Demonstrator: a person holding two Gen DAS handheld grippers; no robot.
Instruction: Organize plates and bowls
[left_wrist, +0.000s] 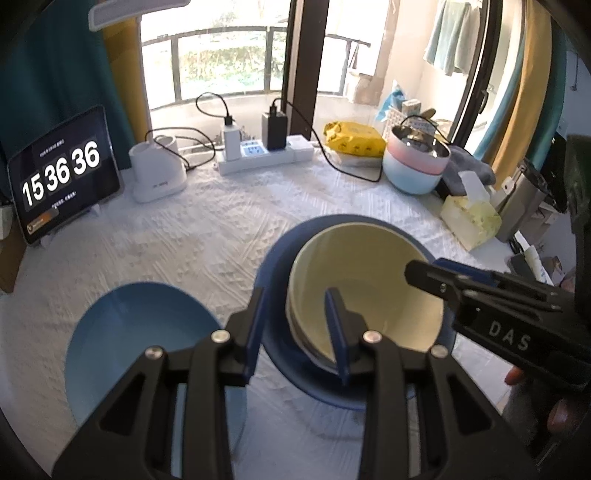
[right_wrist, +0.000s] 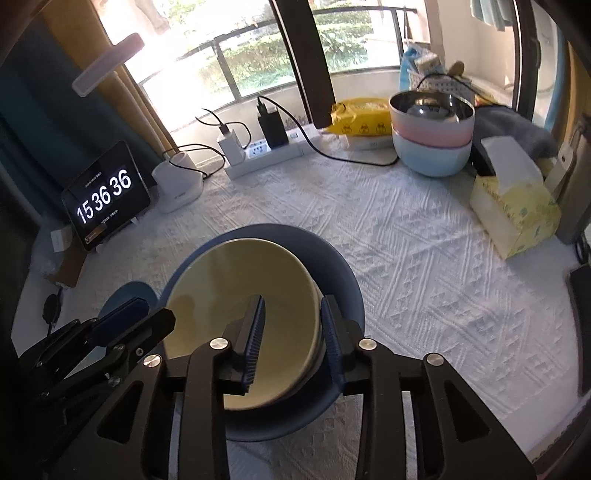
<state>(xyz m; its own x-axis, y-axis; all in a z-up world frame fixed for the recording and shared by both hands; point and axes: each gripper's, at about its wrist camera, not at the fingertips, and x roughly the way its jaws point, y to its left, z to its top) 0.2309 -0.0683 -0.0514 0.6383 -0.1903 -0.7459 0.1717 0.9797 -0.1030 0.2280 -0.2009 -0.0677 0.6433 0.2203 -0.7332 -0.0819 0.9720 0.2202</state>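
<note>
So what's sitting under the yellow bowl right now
The yellow bowl sits inside a dark blue plate, whose rim shows around it. The plate rests on the white tablecloth. The plate's centre is covered by the bowl.

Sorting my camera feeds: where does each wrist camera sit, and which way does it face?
Left wrist: behind the left tongs, angled down at the pale yellow round bowl; a person's fingers show at right.
Right wrist: behind the right tongs, angled down at the same bowl; both tongs show, no hand.
Shared: bowl, dark blue round dish, black tablet clock.
</note>
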